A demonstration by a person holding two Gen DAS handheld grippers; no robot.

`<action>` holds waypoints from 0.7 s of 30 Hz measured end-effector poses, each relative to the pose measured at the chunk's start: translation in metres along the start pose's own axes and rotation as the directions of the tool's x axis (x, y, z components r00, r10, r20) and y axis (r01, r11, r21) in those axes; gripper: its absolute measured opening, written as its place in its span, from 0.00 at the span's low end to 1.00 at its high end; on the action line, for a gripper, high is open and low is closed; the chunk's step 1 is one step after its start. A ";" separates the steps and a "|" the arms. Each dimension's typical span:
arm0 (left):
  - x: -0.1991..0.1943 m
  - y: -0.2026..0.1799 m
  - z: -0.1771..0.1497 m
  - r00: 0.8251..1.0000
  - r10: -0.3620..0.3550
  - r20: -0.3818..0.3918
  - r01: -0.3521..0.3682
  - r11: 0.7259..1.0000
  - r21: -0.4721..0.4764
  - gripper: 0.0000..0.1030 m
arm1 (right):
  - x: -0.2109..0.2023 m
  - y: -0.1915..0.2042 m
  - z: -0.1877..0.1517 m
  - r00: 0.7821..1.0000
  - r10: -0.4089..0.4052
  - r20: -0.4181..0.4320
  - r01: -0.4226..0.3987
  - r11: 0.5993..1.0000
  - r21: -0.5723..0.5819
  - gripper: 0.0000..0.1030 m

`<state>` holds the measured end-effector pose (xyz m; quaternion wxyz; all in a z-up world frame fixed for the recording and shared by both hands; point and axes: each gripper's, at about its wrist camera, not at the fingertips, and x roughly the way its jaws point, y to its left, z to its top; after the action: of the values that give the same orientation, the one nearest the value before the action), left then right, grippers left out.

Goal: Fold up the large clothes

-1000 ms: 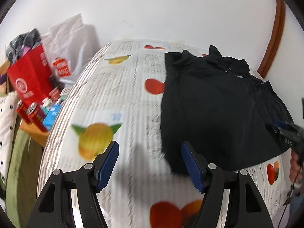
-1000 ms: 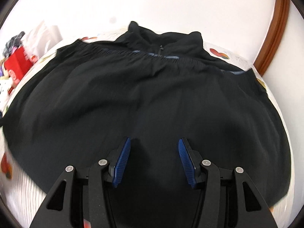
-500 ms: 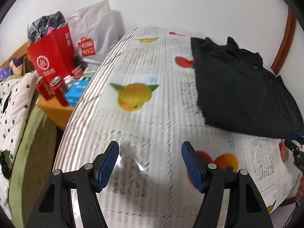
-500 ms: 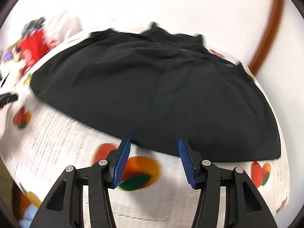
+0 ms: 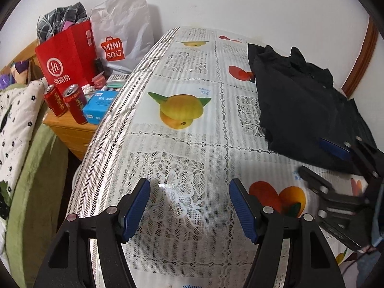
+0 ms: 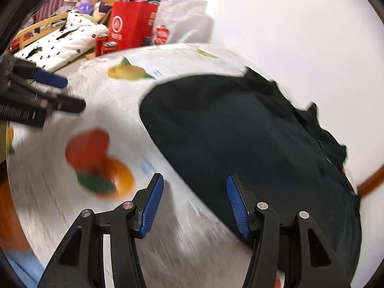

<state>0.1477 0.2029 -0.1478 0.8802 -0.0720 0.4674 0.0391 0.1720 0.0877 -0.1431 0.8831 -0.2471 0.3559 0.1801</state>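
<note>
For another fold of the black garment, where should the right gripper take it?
Probably the near hem corner of the black garment, approached low from the table's front edge. The right gripper is open just short of that flat, thin edge; the bunched collar lies far back.

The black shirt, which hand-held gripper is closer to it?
Right. The right hand-held gripper hangs open at the black shirt's near edge; the left hand-held gripper is open over bare tablecloth, off to its left.
</note>
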 end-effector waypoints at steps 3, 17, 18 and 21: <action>0.001 0.001 0.000 1.000 -0.016 0.003 0.016 1.000 0.002 0.64 | 0.013 0.001 0.017 1.000 0.021 0.006 -0.021 1.000 0.013 0.53; 0.004 -0.013 0.003 0.999 -0.040 0.019 0.040 0.999 0.030 0.64 | 0.026 -0.018 0.052 0.999 0.036 0.038 -0.041 0.989 0.143 0.10; 0.002 -0.017 0.004 0.999 -0.043 0.024 0.042 0.998 0.039 0.64 | 0.014 -0.028 0.053 0.996 0.046 0.075 -0.058 0.983 0.177 0.09; -0.002 -0.029 0.006 0.998 -0.042 0.039 0.039 0.997 0.071 0.64 | -0.027 -0.069 0.050 0.980 0.006 0.199 -0.064 0.956 0.286 0.08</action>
<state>0.1558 0.1748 -0.1401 0.8921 -0.0500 0.4489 0.0063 0.2152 0.0560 -0.0712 0.9371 -0.0890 0.2944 0.1648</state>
